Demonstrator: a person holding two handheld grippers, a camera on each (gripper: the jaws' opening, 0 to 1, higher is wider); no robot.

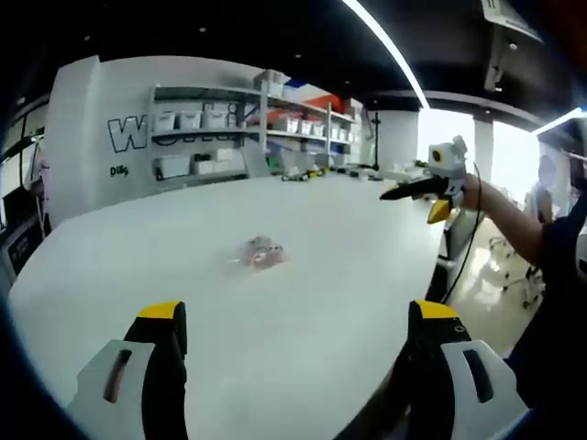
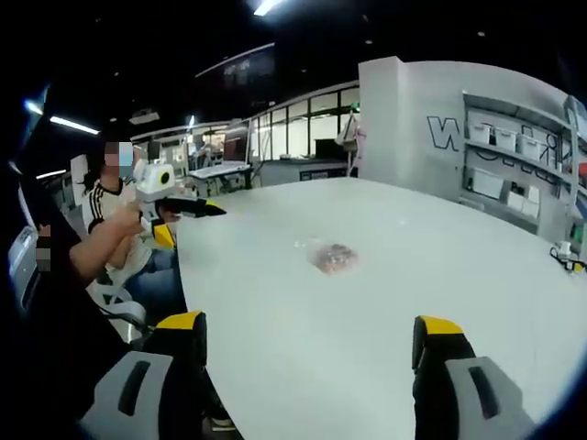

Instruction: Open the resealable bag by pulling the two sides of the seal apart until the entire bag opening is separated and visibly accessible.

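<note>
A small clear resealable bag (image 1: 261, 252) with pinkish contents lies flat on the white table (image 1: 303, 367), well ahead of both grippers. My left gripper (image 1: 298, 316) stands open above the table's near edge, its yellow-tipped jaws wide apart and nothing between them. The right gripper (image 1: 410, 191), held in a hand, hovers over the table's right edge, pointing toward the middle. In the right gripper view the bag (image 2: 332, 258) rests mid-table, far beyond my open right gripper (image 2: 310, 323). The left gripper (image 2: 194, 209) shows at the left there, held by a person.
Shelves with white bins (image 1: 229, 124) line the far wall behind the table. A seated person (image 2: 105, 197) and chairs are past the table's left edge in the right gripper view. Small items (image 1: 303, 174) sit at the table's far rim.
</note>
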